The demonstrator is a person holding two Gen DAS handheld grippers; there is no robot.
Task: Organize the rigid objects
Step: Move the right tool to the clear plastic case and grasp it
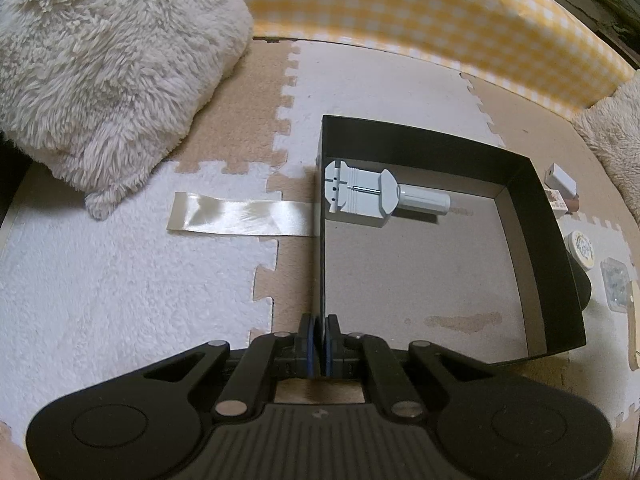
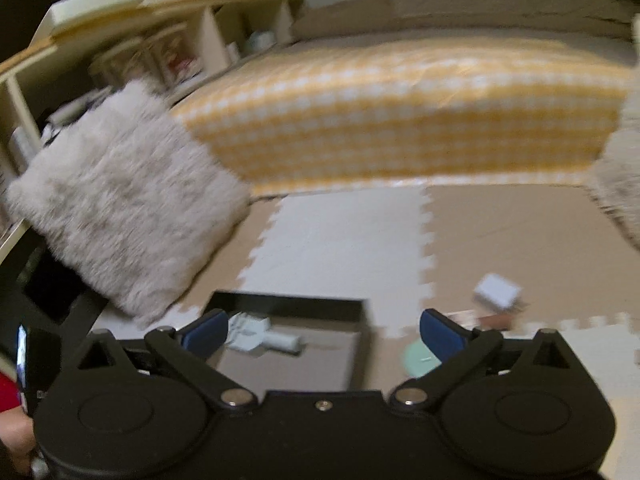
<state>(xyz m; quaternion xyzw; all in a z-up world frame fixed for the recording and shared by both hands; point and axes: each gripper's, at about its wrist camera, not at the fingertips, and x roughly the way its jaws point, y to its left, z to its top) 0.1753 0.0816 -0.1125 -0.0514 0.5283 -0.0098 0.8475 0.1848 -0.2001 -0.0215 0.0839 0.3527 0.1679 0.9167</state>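
A black open box with a grey cardboard floor lies on the foam mat. A pale grey watch-link tool lies inside it at the far left corner. My left gripper is shut on the box's near left wall. In the blurred right wrist view the box and the tool show low in the frame. My right gripper is open and empty above the box. Right of the box lie a white adapter, a mint round lid, and in the left wrist view a round tin.
A fluffy cushion lies at the left and a yellow checked mattress runs along the back. A shiny ribbon strip lies left of the box. A clear packet and a wooden stick lie at the right edge. Shelves stand behind.
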